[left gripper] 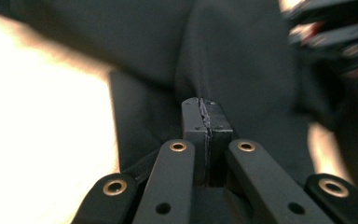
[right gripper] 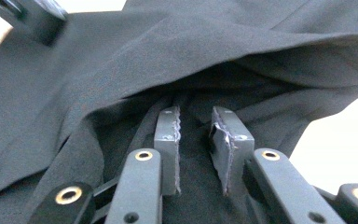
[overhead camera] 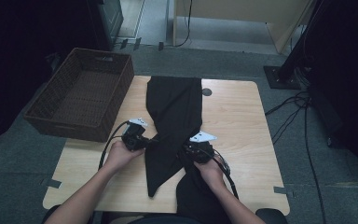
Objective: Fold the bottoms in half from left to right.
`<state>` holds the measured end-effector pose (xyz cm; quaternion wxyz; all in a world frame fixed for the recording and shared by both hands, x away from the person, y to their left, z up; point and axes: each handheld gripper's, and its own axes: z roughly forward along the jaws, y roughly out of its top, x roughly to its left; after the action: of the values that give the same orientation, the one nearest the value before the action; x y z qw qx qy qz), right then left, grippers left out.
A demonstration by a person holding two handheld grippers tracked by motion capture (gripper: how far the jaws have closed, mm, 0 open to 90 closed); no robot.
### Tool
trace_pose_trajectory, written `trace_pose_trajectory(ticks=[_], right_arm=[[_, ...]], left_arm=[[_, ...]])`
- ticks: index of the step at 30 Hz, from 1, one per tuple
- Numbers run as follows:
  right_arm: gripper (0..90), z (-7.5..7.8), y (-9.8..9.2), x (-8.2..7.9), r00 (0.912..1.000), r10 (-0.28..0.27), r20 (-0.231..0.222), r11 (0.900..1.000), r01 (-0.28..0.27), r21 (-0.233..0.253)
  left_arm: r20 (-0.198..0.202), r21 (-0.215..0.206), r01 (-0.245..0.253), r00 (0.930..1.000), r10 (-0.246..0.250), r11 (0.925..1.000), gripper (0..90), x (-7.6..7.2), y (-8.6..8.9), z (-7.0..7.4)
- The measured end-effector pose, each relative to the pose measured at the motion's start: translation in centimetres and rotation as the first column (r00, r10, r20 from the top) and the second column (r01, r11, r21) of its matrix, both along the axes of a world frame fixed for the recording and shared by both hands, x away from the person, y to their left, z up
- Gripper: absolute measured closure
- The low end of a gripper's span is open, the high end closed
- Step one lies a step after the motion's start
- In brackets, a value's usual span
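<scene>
I had a black garment (overhead camera: 175, 116) lying lengthwise down the middle of the table (overhead camera: 235, 121), its far end near the table's far edge, its near end spilling over the near edge toward me. A brown wicker basket (overhead camera: 81, 93) sat at the table's far left corner, overhanging it, just left of the garment and apart from it.

My left gripper (overhead camera: 145, 141) was at the garment's left edge, about midway along the cloth. In the left gripper view its jaws were clenched flat together at the cloth (left gripper: 233, 60) edge; a thin fold seemed pinched between the pads, though the seam was too dark to be sure. The other gripper (left gripper: 335, 32) showed blurred at the upper right there.

My right gripper (overhead camera: 189, 150) was at the garment's right edge, level with the left one. In the right gripper view its jaws stood released, a clear gap between the pads, with cloth (right gripper: 182, 56) lying under them and a raised fold arching just beyond the tips. Nothing was clamped there.

A small dark round hole (overhead camera: 207, 92) marked the table just right of the garment's far end.
</scene>
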<state>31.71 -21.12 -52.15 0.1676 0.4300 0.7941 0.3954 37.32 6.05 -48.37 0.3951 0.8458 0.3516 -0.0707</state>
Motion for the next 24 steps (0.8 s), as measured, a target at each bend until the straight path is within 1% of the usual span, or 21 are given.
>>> trace_pose_trajectory(ticks=[3,5,6,7,8,9,12,14,16,18,19,21,22,24], right_arm=[[70.1,0.0,0.6,0.3,1.0,-0.006,-0.002,1.0,0.006,0.005],[67.3,0.0,0.9,0.7,1.0,-0.005,-0.003,1.0,0.005,0.006],[66.6,0.1,1.1,0.9,0.9999,0.002,-0.012,1.0,-0.002,0.013],[67.7,0.2,1.1,0.9,0.9997,0.005,-0.023,1.0,-0.005,0.018],[70.1,0.5,1.2,0.8,0.9996,0.012,-0.025,1.0,-0.011,0.023],[71.8,0.8,1.1,0.4,0.9995,0.02,-0.023,0.999,-0.019,0.035],[74.4,1.4,1.0,-1.0,0.9988,0.048,0.006,0.999,-0.048,0.026],[74.9,1.3,1.1,-1.5,0.9971,0.076,-0.012,0.996,-0.075,0.036],[74.9,1.0,1.6,-1.7,0.9957,0.089,-0.028,0.996,-0.088,0.025],[75.4,0.6,2.2,-1.8,0.9949,0.095,-0.033,0.995,-0.095,0.014],[75.6,0.4,2.6,-1.8,0.9944,0.101,-0.033,0.995,-0.1,0.008],[76.0,0.1,3.1,-2.0,0.995,0.1,-0.009,0.995,-0.1,0.014],[76.0,0.0,3.3,-2.1,0.9947,0.103,-0.004,0.995,-0.102,0.016],[76.0,0.0,4.1,-2.3,0.9927,0.121,0.003,0.993,-0.121,0.003]], left_arm=[[0.004,-0.048,-0.002,1.0,0.003,0.9989,90.0,-0.2,0.5,0.8],[0.009,-0.074,-0.011,0.9999,0.012,0.9972,90.0,-0.4,0.6,1.3],[0.016,-0.077,-0.007,0.9998,0.008,0.997,90.0,-0.4,0.6,1.4],[0.02,-0.081,-0.01,0.9997,0.011,0.9966,90.0,-0.5,0.6,1.6],[0.026,-0.08,-0.007,0.9996,0.009,0.9967,90.0,-0.6,0.7,1.7],[0.023,-0.083,-0.008,0.9997,0.01,0.9965,90.0,-0.6,0.8,1.9],[0.009,-0.108,-0.019,0.9998,0.02,0.9939,90.0,-0.7,1.3,2.0],[0.007,-0.112,-0.022,0.9997,0.023,0.9935,90.0,-0.6,1.4,2.1],[0.006,-0.119,-0.025,0.9996,0.026,0.9926,90.0,-0.7,1.4,2.1],[0.01,-0.124,-0.022,0.9997,0.023,0.9921,90.0,-0.8,1.2,2.2],[0.01,-0.127,-0.021,0.9997,0.022,0.9917,90.0,-0.9,1.0,2.2],[0.014,-0.127,-0.01,0.9998,0.012,0.9918,90.0,-1.0,0.6,2.3],[0.013,-0.13,-0.003,0.9999,0.004,0.9915,90.0,-1.0,0.3,2.3],[0.01,-0.125,0.015,0.9999,-0.014,0.9921,90.0,-1.2,-0.6,2.1]])
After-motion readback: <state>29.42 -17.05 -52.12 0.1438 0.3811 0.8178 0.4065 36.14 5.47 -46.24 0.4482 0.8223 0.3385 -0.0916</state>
